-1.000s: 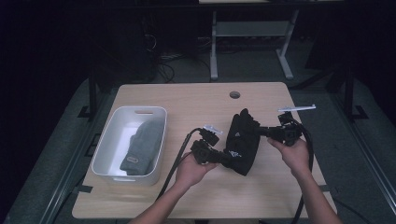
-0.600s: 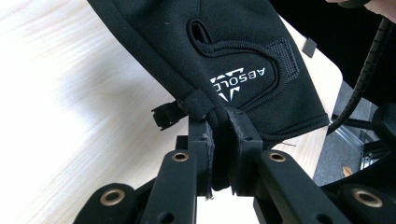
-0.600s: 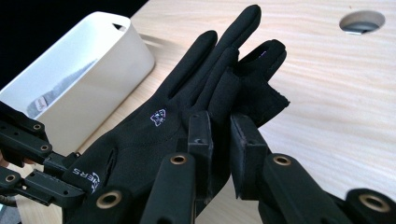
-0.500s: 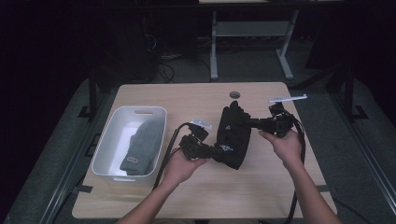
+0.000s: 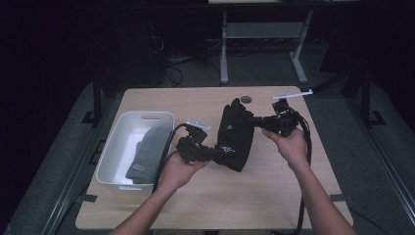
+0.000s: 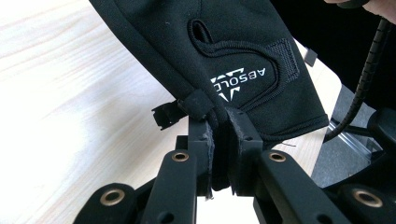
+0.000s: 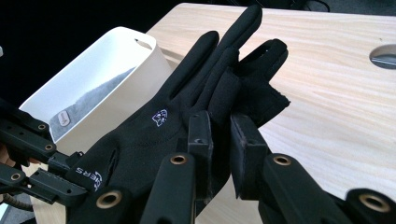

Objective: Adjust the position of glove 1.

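**Inspector:** State of the left gripper (image 5: 221, 153)?

**Assistant:** Clenched on the cuff edge of the black glove (image 5: 236, 134). The left gripper view shows both pads pressed on the hem just below the white lettering, beside a small pull tab.

**Inspector:** And the right gripper (image 5: 262, 123)?

**Assistant:** Also clamped on the glove, at the thumb side near the fingers. In the right gripper view the fabric is pinched between its 2 jaws.

**Inspector:** Where is the glove?

**Assistant:** Held between the 2 grippers above the wooden table (image 5: 274, 196), fingers pointing away from the person, cuff toward the person. It looks lifted clear of the tabletop, though I cannot tell for certain.

**Inspector:** Anything else?

**Assistant:** A white bin (image 5: 113, 156) sits at the left of the table, well apart from the glove. A grey glove (image 5: 146, 154) lies inside it.
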Tool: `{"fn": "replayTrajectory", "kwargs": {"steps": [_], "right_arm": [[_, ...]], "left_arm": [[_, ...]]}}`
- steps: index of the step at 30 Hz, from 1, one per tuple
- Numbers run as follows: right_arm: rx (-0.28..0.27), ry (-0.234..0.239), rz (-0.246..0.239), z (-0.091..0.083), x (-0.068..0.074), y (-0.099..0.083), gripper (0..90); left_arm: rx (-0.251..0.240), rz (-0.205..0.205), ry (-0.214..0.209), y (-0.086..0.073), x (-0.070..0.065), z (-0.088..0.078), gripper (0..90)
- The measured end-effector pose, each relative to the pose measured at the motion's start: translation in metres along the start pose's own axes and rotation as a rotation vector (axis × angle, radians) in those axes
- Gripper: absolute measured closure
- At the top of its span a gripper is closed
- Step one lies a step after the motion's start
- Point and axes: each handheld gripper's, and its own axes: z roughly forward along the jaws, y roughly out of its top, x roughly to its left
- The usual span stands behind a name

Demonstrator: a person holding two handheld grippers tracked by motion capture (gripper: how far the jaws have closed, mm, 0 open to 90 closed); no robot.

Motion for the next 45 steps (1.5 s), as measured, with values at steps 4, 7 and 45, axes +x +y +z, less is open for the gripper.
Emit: {"fn": "replayTrajectory", "kwargs": {"steps": [4,7,45], "right_arm": [[-0.003,0.008,-0.011,0.003,0.006,0.006,79.5],[-0.004,0.012,-0.016,0.005,0.010,0.011,79.5],[0.028,0.058,-0.087,0.049,0.055,0.050,79.5]], "left_arm": [[-0.012,-0.003,0.004,-0.001,0.002,-0.008,81.4],[-0.023,-0.009,-0.001,-0.001,0.003,-0.014,81.4],[-0.060,-0.045,0.060,-0.020,0.029,-0.066,81.4]]}}
